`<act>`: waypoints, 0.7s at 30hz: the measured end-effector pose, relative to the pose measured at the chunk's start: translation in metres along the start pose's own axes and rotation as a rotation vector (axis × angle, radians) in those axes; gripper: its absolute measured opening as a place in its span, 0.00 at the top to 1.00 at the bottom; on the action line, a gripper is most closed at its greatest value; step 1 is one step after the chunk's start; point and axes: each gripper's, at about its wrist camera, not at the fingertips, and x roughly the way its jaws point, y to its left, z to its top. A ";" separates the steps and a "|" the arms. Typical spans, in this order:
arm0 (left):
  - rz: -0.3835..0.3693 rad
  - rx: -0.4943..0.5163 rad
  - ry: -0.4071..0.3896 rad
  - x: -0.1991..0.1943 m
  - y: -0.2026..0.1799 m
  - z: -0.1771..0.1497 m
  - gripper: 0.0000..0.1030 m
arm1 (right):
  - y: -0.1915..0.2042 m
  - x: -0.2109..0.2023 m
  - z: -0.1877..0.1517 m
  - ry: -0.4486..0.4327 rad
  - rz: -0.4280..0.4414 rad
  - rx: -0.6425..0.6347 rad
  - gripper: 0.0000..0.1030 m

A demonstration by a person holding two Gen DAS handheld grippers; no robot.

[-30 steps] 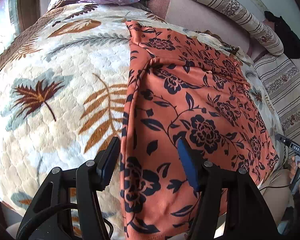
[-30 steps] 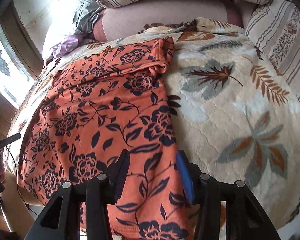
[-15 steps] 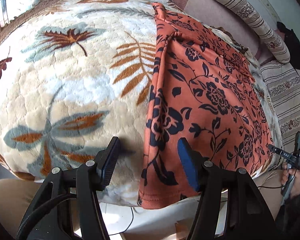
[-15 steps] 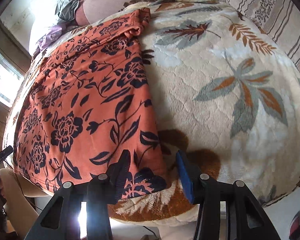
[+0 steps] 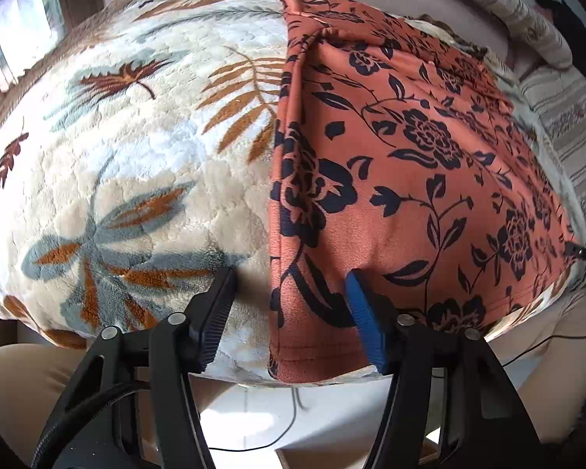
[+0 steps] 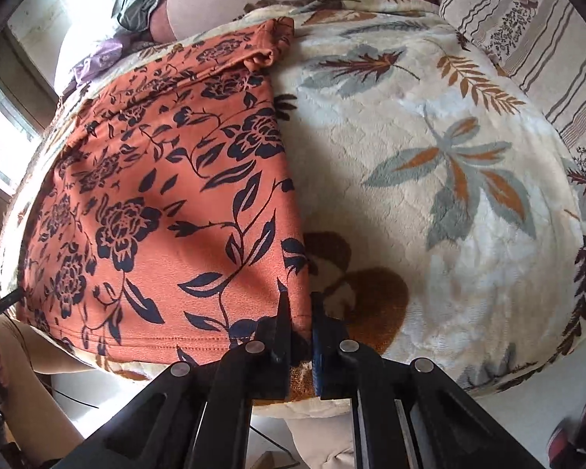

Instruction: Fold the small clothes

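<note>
Fleecy leaf-print blanket (image 6: pixel 429 203) under it, your right gripper (image 6: pixel 299 312) just clamped the orange floral cloth's (image 6: pixel 168 195) near corner, left gripper (image 5: pixel 289 297) closing around the other corner, so lift-and-fold's probably next.

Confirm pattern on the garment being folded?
Orange garment with dark navy flowers and vines; clearest in the left wrist view.

I see the garment (image 5: pixel 410 164), orange with dark navy flowers, spread flat on the blanket (image 5: pixel 144 164), its hemmed end hanging over the near edge.
</note>
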 end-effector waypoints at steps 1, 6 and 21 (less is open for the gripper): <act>0.019 0.029 -0.008 0.000 -0.006 -0.002 0.59 | 0.004 0.006 -0.001 0.008 -0.011 -0.009 0.94; 0.042 0.110 -0.043 -0.002 -0.027 -0.005 0.88 | 0.007 0.010 -0.001 0.016 -0.012 -0.010 0.93; -0.188 -0.041 -0.112 -0.050 -0.010 0.016 0.94 | 0.015 -0.032 0.008 -0.060 0.086 -0.002 0.94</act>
